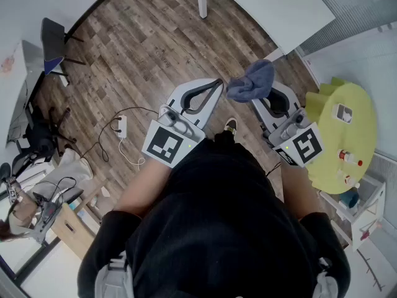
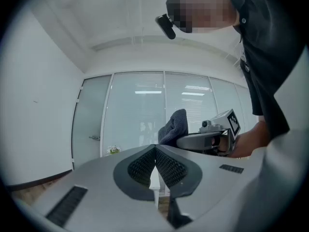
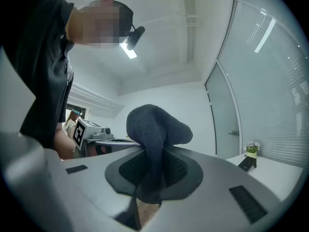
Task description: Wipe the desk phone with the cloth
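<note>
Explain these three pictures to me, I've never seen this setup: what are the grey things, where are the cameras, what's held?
There is no robot arm: a person in dark clothing holds a two-jaw tool in each hand. The head view comes from a camera on the person's head, looking down past their body to the wood floor. The other two views come from cameras riding on each tool, looking along its jaws. The left gripper has its jaws shut on nothing. The right gripper has its jaws shut on a blue-grey cloth, bunched above them. Both are held in the air, over no work surface. A white table and a yellow-green round table with small items stand nearby. I cannot make out a desk phone in any view.
</note>
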